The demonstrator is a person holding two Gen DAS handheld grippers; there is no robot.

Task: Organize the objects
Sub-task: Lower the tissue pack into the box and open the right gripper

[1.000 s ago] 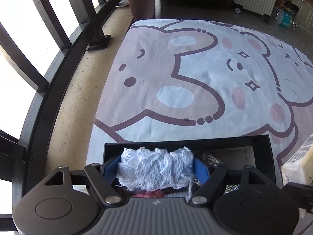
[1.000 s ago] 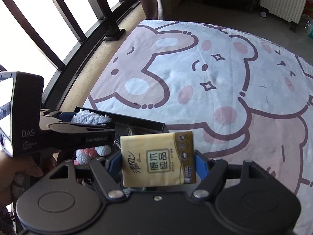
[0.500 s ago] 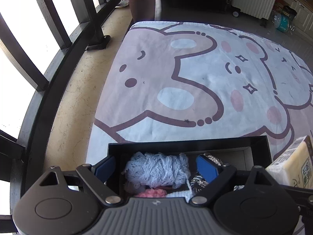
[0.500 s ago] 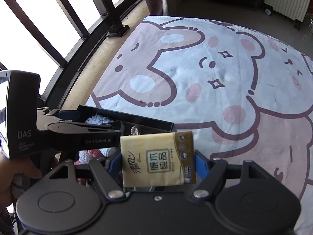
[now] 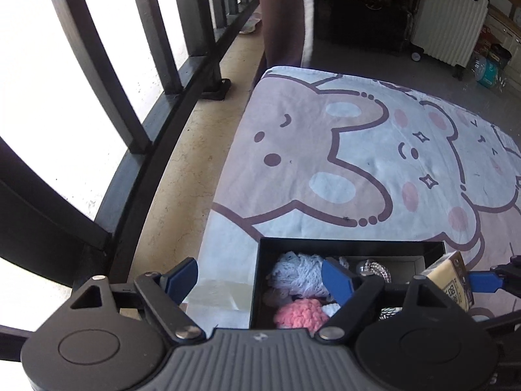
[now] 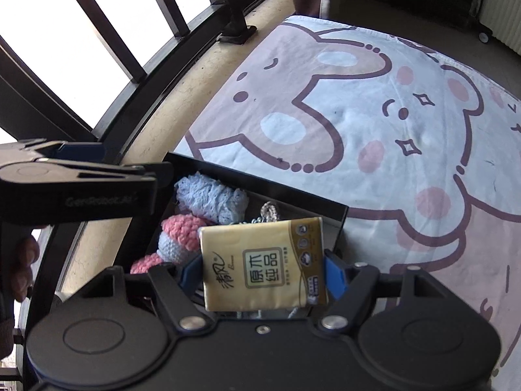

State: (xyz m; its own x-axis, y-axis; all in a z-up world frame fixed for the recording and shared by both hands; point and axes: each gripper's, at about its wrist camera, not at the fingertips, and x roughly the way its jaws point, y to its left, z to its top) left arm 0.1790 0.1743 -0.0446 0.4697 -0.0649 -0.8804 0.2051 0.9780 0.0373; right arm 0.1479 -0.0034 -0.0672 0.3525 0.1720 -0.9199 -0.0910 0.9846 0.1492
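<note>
Holding the yellow tissue pack point(image 6: 262, 265) between its pads, the right gripper point(image 6: 262, 272) hangs over the black box point(image 6: 338, 210) at six o'clock; the pack could land on the blue yarn point(image 6: 211, 197) or catch the rim. The left gripper point(image 5: 260, 277), empty, is closing its jaws.

We see strong daylight through the window bars point(image 5: 97, 75), blown out to pure white on the left. The bear-print blanket point(image 5: 374, 150) is evenly lit and sharp. The black box point(image 5: 351, 247) interior sits in shadow. Heavy fisheye bending at edges; the radiator point(image 5: 446, 22) corner is dimmer and softer.
</note>
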